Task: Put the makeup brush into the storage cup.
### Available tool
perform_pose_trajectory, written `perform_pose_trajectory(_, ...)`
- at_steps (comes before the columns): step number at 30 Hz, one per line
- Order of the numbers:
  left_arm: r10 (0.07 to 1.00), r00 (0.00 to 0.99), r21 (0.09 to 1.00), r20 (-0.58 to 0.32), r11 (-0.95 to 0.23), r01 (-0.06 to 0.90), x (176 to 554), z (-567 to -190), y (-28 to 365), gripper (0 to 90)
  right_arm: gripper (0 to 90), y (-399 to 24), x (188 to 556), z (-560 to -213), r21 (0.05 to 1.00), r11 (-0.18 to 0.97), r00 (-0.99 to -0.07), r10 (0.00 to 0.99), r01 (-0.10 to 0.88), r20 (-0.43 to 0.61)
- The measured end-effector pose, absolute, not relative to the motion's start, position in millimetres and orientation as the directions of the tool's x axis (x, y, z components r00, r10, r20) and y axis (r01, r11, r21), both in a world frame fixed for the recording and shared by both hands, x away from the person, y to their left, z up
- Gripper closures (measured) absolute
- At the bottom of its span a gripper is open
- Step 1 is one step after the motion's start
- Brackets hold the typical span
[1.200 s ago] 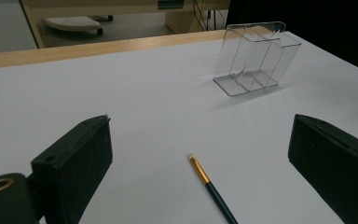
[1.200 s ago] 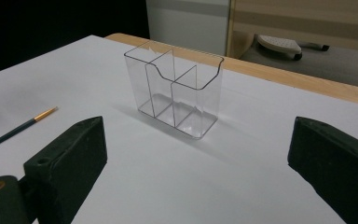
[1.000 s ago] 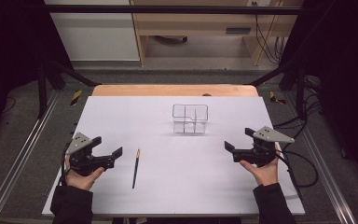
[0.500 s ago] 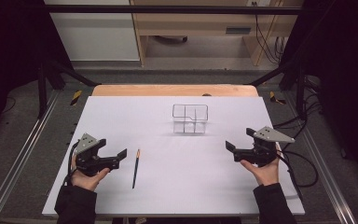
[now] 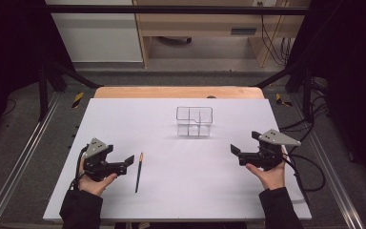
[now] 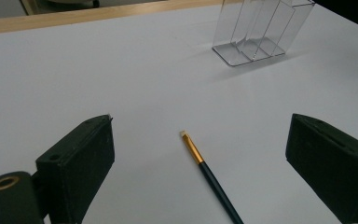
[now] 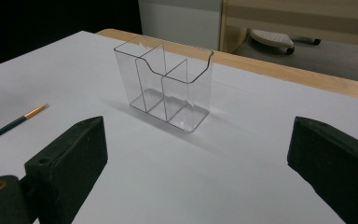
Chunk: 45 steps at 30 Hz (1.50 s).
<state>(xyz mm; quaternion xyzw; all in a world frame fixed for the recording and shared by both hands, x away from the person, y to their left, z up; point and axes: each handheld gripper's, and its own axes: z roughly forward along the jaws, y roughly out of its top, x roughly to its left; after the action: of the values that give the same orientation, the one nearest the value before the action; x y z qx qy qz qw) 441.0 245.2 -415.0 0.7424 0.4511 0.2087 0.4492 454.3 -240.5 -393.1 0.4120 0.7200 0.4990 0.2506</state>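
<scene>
A thin dark paintbrush (image 5: 138,172) with a gold ferrule lies flat on the white table top, pale tip pointing away from the person. In the left gripper view the paintbrush (image 6: 209,177) lies between the wide-apart jaws, a little ahead of them. My left gripper (image 5: 129,160) is open just left of the brush, touching nothing. A clear plastic organizer (image 5: 194,121) with compartments stands upright past the table's middle. It stands empty in the right gripper view, organizer (image 7: 168,88) ahead of my jaws. My right gripper (image 5: 235,150) is open and empty at the right.
The white sheet (image 5: 171,200) covers a wooden table whose far edge (image 5: 178,92) shows bare. Cables (image 5: 310,162) trail from the right gripper off the table's right side. Dark frame rails (image 5: 19,157) run along both sides.
My left gripper has moved to the right and slightly toward the person, closing in on the paintbrush. The right gripper has stayed nearly still.
</scene>
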Motion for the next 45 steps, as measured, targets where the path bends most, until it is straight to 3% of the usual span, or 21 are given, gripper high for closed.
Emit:
perform_pose_trajectory(27, 0.856, 0.515, 0.765, -0.050, -0.299, 0.571, 447, -439, 224, 10.7, 5.1, -240, 454, -392, 0.924, 0.164, -0.545, 0.837, 0.345, 0.055)
perform_pose_trajectory(45, 0.850, 0.525, 0.694, -0.049, -0.349, 0.629, 451, -457, 212, 23.7, 4.7, -238, 454, -393, 0.921, 0.171, -0.549, 0.834, 0.350, 0.054)
